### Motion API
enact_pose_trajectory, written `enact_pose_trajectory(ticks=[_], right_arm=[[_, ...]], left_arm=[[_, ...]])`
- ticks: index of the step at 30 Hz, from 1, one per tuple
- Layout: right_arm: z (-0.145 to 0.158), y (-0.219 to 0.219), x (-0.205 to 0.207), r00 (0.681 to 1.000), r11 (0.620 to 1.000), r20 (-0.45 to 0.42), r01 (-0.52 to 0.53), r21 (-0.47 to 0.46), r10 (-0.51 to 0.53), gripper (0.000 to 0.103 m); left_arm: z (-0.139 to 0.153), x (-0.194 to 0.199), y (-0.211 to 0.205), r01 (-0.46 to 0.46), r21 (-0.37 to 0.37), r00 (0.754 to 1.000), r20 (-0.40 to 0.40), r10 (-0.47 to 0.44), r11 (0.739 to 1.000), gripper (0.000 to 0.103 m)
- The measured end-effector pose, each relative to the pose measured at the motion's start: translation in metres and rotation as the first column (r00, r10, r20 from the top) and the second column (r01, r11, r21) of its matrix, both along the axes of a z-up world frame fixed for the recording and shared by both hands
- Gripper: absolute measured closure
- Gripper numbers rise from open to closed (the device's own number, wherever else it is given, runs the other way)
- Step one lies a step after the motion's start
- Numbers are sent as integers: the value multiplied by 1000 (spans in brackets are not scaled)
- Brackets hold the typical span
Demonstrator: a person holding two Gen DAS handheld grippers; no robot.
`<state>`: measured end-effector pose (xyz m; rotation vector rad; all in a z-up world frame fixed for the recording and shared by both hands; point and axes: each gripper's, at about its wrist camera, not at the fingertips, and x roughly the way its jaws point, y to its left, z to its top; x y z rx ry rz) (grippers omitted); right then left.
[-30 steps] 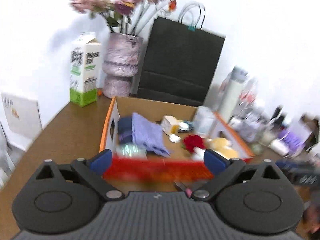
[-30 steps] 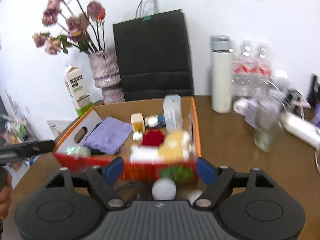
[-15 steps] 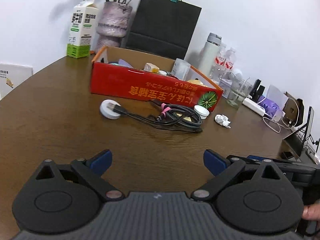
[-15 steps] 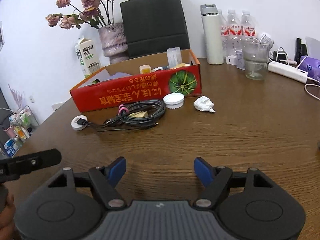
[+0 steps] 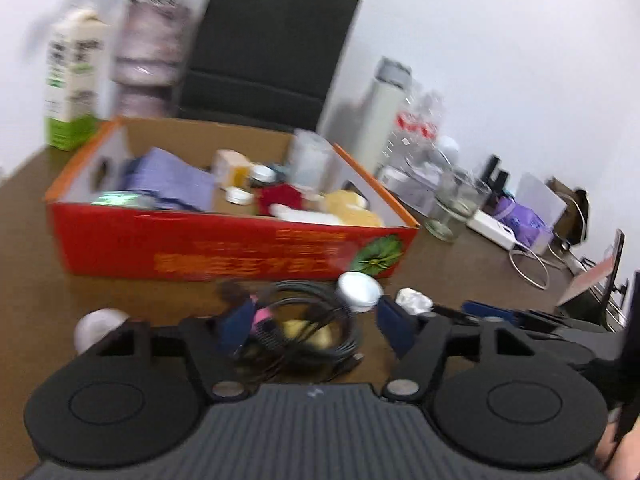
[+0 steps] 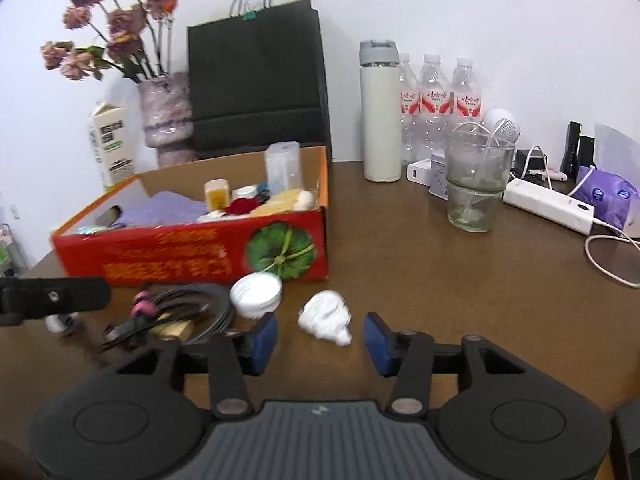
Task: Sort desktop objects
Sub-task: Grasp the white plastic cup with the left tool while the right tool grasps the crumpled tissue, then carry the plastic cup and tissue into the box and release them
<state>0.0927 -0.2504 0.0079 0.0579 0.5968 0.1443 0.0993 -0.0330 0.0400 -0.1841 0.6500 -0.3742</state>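
Observation:
A red cardboard box (image 6: 192, 246) (image 5: 224, 248) holds several small items on the brown table. In front of it lie a coil of black cables (image 6: 188, 312) (image 5: 312, 332), a white round lid (image 6: 256, 294) (image 5: 359, 286) and a crumpled white paper ball (image 6: 326, 317) (image 5: 414, 301). My right gripper (image 6: 320, 338) is open, its blue pads on either side of the paper ball, just short of it. My left gripper (image 5: 316, 326) is open and empty, over the cable coil. A white round charger puck (image 5: 98, 326) lies left of the cables.
A black paper bag (image 6: 256, 76), a vase of dried flowers (image 6: 168, 116) and a milk carton (image 6: 112, 144) stand behind the box. A white flask (image 6: 380, 112), water bottles (image 6: 438, 108), a glass (image 6: 476, 184), a power strip (image 6: 548, 204) and cords (image 6: 612, 256) fill the right side.
Both grippers have moved forward toward the box. The right now brackets the paper ball; the left is now over the cable coil. Both stay open.

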Motion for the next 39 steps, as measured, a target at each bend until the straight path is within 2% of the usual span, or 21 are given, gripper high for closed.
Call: enact_pose_trajectory(ticks=[3, 6, 8, 11, 13, 15, 19, 22, 24, 25, 27, 31, 32, 33, 36, 39], right_arm=[[-6, 1, 14, 1000, 1000, -6, 7, 6, -7, 62], [-12, 0, 18, 1000, 1000, -19, 4, 8, -4, 64], [-16, -2, 19, 1000, 1000, -29, 4, 0, -4, 70], [-21, -9, 18, 999, 1000, -42, 23, 1, -23, 88], [-25, -15, 16, 998, 999, -46, 46, 18, -45, 91], [-26, -20, 13, 998, 997, -43, 54, 48, -52, 91], [-26, -19, 11, 999, 998, -35, 25, 58, -23, 92], [-25, -17, 9, 1000, 998, -21, 9, 57, -8, 91], [-23, -17, 6, 1000, 998, -5, 21, 58, -21, 85], [-21, -17, 6, 1000, 998, 5, 27, 57, -27, 72], [-19, -15, 8, 999, 998, 32, 20, 53, -21, 56], [-17, -7, 34, 999, 1000, 32, 25, 2, -25, 58], [-19, -7, 41, 1000, 1000, 13, 25, 5, -25, 70], [-23, -8, 47, 1000, 1000, -15, 25, 13, -25, 88], [-16, -7, 35, 1000, 999, -20, 24, 26, -23, 90], [1, -7, 4, 1000, 994, 25, -22, 103, 20, 91]], left_arm=[[-4, 30, -23, 23, 22, 999, -39, -23, 999, 48], [-10, 48, -50, 90, 59, 995, -38, -87, 994, 47], [-17, 57, -69, 113, 103, 993, -45, -109, 988, 47], [-30, 68, -86, 111, 165, 992, -74, -100, 980, 48], [-34, 70, -90, 95, 175, 995, -57, -87, 980, 48], [-36, 72, -93, 108, 177, 993, -71, -97, 978, 61], [-39, 63, -98, 134, 183, 990, -59, -125, 974, 62], [-37, 53, -89, 106, 158, 993, -75, -95, 982, 63], [-31, 41, -76, 81, 143, 996, -59, -73, 986, 63], [-27, 33, -70, 73, 131, 997, -43, -68, 989, 63], [-21, 19, -56, 51, 106, 999, -22, -49, 993, 63], [-10, -6, -33, -2, 53, 1000, -5, 2, 999, 63], [-4, -13, -26, -12, 29, 1000, 4, 12, 1000, 63], [1, -20, -20, -22, 3, 1000, 13, 22, 1000, 63], [16, -41, 1, -61, -45, 997, 46, 63, 997, 63], [30, -58, 21, -102, -47, 991, 77, 105, 994, 63]])
